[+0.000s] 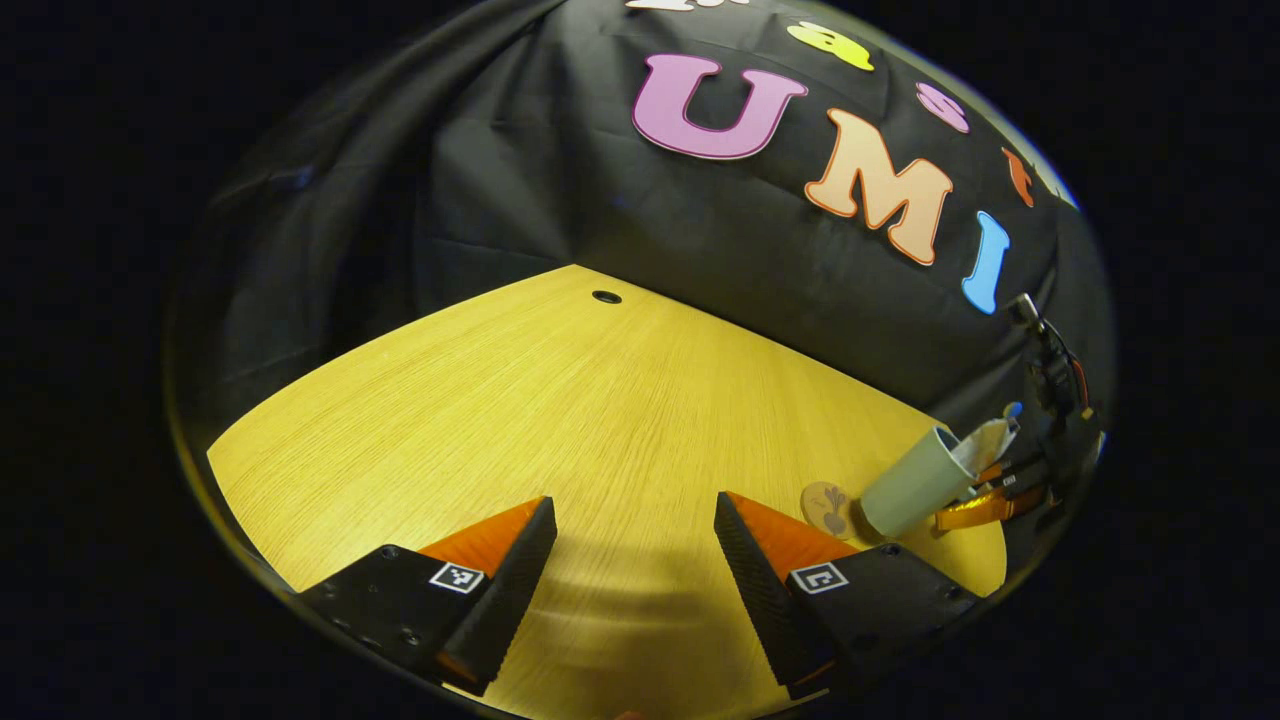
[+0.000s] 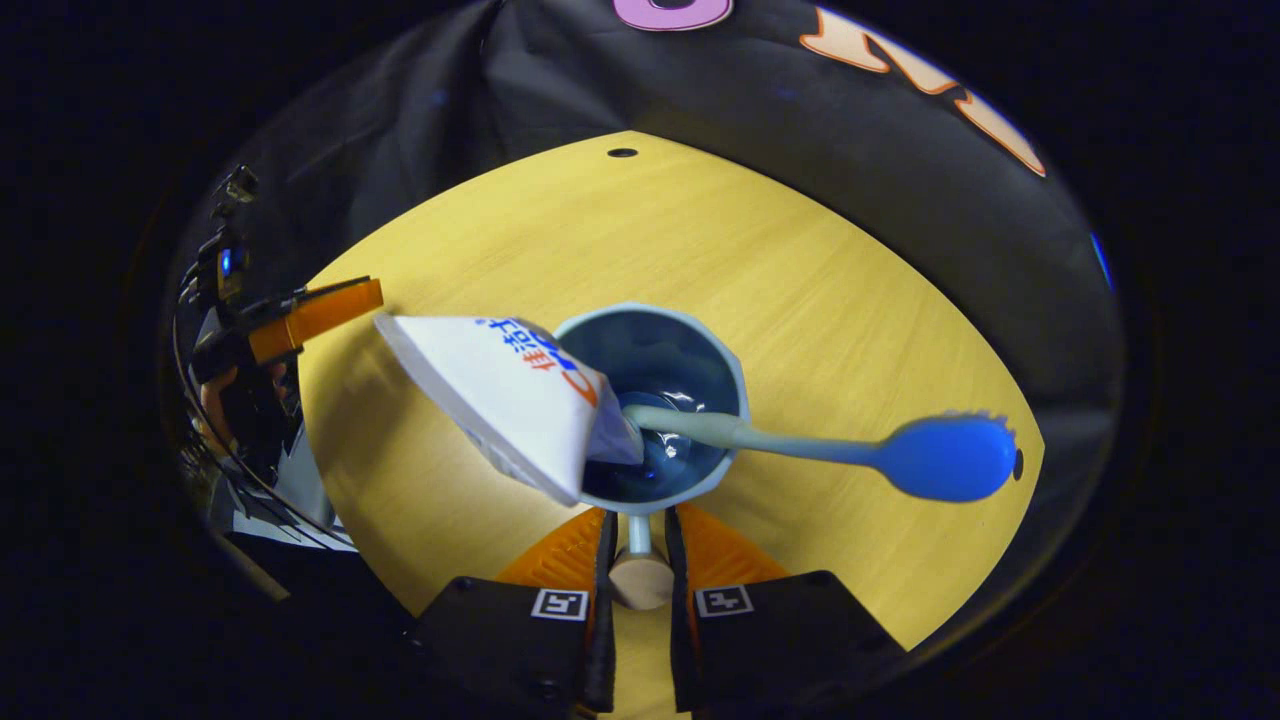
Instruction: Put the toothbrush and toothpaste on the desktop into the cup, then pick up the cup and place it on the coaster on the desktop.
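While right gripper (image 2: 637, 560) jaws pinch cup (image 2: 650, 400) handle, toothbrush (image 2: 800, 445), toothpaste (image 2: 500, 400) inside, left gripper (image 1: 635, 560) jaws spread.

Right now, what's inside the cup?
The cup holds the toothpaste, leaning out one side, and the toothbrush, its head sticking out the other. Their lower ends and the cup's bottom are partly covered.
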